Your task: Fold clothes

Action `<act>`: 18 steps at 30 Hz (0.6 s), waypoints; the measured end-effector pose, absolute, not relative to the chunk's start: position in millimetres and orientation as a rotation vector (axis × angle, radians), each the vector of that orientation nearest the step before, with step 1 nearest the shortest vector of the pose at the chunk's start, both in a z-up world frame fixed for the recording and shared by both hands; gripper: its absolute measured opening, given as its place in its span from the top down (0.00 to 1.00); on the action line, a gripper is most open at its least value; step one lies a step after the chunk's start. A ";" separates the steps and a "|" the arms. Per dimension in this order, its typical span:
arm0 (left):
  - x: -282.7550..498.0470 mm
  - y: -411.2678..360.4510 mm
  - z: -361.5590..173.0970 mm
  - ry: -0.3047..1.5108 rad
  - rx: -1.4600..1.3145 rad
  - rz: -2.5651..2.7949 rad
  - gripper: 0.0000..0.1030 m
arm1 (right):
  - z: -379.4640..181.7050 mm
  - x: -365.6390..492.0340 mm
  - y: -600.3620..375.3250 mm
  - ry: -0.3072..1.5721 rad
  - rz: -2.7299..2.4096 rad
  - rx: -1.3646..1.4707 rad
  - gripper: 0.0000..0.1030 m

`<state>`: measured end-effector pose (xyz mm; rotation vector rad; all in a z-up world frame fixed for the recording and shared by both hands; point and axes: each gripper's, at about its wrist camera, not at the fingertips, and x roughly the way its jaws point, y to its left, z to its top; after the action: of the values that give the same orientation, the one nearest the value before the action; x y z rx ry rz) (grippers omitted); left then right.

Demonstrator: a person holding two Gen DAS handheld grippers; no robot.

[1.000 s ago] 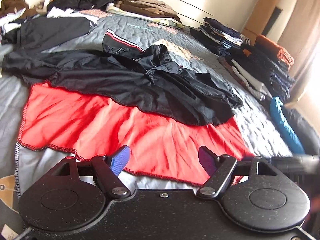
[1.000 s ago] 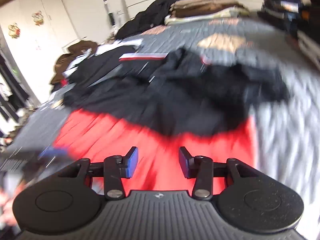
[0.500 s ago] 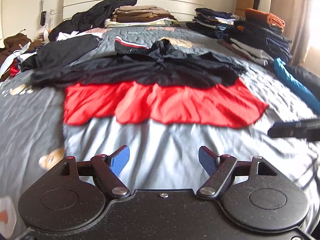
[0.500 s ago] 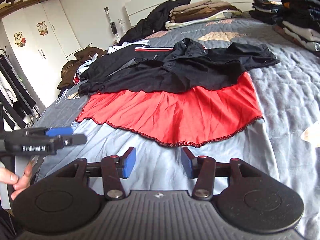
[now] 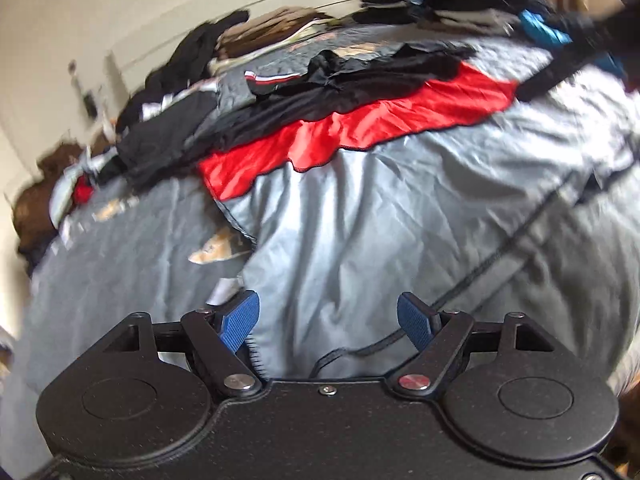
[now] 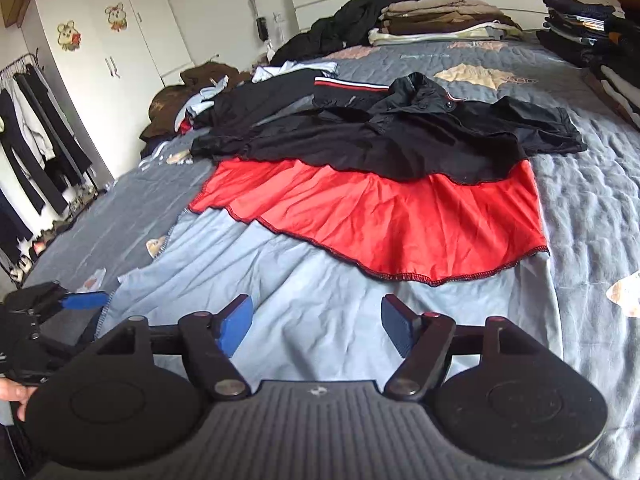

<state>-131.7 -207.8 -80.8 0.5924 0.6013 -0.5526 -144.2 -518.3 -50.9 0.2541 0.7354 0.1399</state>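
A garment lies flat on the bed, with a light grey-blue near panel (image 6: 332, 280) (image 5: 400, 208), a red middle panel (image 6: 396, 216) (image 5: 360, 128) and a rumpled black top (image 6: 400, 140) (image 5: 340, 84). My left gripper (image 5: 328, 320) is open and empty, low over the grey panel's near left corner; it also shows at the left edge of the right wrist view (image 6: 76, 304). My right gripper (image 6: 316, 320) is open and empty above the grey panel's near edge. In the left wrist view it appears as a dark blurred shape at the top right.
Stacks of folded clothes stand by the headboard (image 6: 436, 16) and along the bed's right side (image 6: 592, 32). Loose dark clothes (image 6: 248, 104) lie at the bed's left. A white wardrobe (image 6: 120, 40) and a clothes rack (image 6: 32, 128) stand to the left.
Both grippers have pulled back towards the bed's foot. The left one dropped to the grey panel's left corner and tilted. The right gripper's jaws have opened wider.
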 end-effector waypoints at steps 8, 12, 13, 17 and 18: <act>-148.3 -192.2 -89.2 0.589 0.794 -0.604 0.32 | -49.7 -147.7 -525.6 0.748 0.154 0.290 0.31; -151.9 -195.7 -99.9 0.560 0.903 -0.605 0.58 | -49.1 -149.4 -529.3 0.754 0.161 0.308 0.30; -150.9 -197.4 -103.5 0.569 0.932 -0.615 0.72 | -48.9 -149.8 -530.2 0.756 0.163 0.312 0.30; -143.4 -190.9 -103.9 0.598 0.961 -0.625 0.94 | -49.5 -150.7 -532.8 0.763 0.155 0.308 0.30; -140.8 -186.4 -100.5 0.604 0.959 -0.616 0.95 | -49.7 -150.9 -533.4 0.765 0.153 0.306 0.30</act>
<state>-140.8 -186.4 -100.5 0.9590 0.6036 -0.6162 -150.9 -533.4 -49.7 0.3063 0.7651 0.1529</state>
